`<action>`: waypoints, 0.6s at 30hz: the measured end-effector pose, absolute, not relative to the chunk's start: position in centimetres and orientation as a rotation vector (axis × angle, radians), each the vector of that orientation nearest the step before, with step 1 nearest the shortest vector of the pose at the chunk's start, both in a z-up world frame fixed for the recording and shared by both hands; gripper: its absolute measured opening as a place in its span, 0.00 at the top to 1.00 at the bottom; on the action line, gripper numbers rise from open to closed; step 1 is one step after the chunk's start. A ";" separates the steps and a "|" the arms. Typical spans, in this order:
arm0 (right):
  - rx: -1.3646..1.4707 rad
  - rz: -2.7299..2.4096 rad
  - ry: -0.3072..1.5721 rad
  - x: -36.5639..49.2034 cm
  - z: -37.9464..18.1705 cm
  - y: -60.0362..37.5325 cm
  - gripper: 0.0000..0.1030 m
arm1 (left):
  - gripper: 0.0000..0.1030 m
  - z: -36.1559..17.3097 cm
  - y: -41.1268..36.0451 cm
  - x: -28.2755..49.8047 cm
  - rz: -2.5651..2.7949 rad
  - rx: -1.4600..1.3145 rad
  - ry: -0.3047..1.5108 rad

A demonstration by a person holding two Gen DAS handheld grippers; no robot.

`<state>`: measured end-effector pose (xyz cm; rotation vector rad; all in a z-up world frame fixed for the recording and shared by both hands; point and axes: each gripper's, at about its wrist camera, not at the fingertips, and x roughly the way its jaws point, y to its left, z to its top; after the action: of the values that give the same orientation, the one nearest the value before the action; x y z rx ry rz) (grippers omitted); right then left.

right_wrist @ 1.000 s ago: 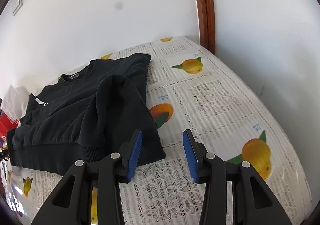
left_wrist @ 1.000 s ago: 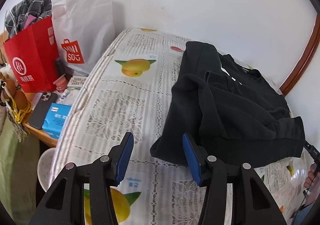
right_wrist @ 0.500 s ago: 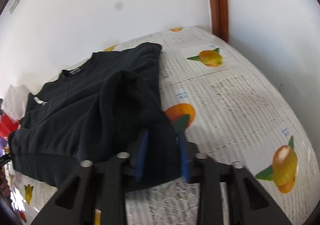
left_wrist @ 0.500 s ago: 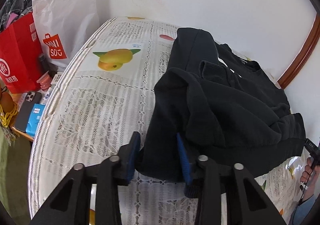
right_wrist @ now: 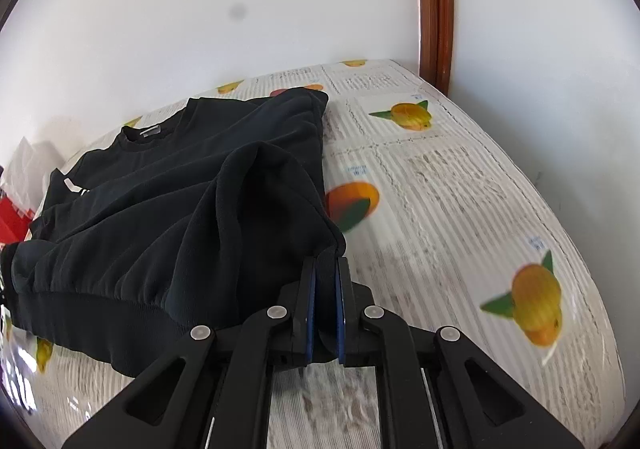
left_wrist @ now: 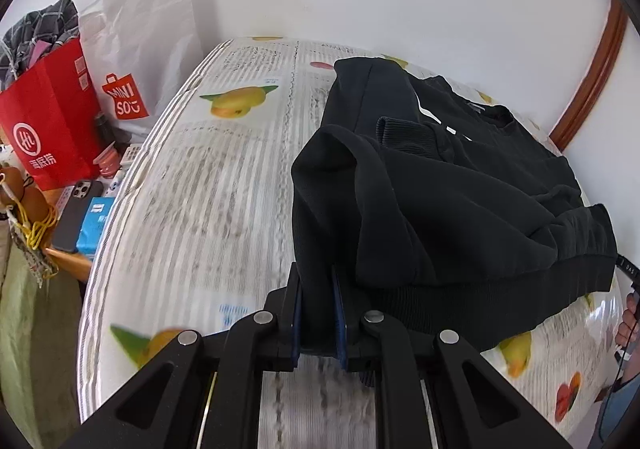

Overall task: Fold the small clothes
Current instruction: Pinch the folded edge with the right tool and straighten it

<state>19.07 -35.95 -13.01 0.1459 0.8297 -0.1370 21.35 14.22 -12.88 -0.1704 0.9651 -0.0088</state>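
Sweatshirt [left_wrist: 460, 209]: I now have its near hem corners pinched, left gripper [left_wrist: 316, 313] and right gripper [right_wrist: 325, 309] having closed from wide open a second ago, the rest lying toward the table's [right_wrist: 460, 189] far edge, ready to fold.

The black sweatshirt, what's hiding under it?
Under the black sweatshirt you can see the fruit-print tablecloth poking out around it. Whatever else lies beneath is covered. Left gripper and right gripper pinch its corners.
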 end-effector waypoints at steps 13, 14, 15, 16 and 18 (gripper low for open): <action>0.062 -0.145 0.814 10.5 -12.8 -35.4 0.92 | 0.88 -12.8 13.0 12.1 -0.009 -0.119 0.935; 0.058 -0.149 0.816 9.9 -12.8 -35.4 0.92 | 0.87 -12.9 12.9 11.6 -0.011 -0.117 0.938; 0.057 -0.153 0.817 9.5 -12.9 -35.5 0.90 | 0.87 -12.9 12.8 11.3 -0.015 -0.113 0.938; 0.060 -0.155 0.818 9.2 -12.8 -35.6 0.87 | 0.87 -12.8 12.7 11.0 -0.021 -0.107 0.936; 0.077 -0.163 0.800 8.0 -12.4 -35.9 0.84 | 0.85 -12.5 12.7 10.5 -0.030 -0.102 0.929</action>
<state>8.04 -35.92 -12.37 0.0769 0.7996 -0.1630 10.51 12.70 -12.53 -0.1023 0.9287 -0.0297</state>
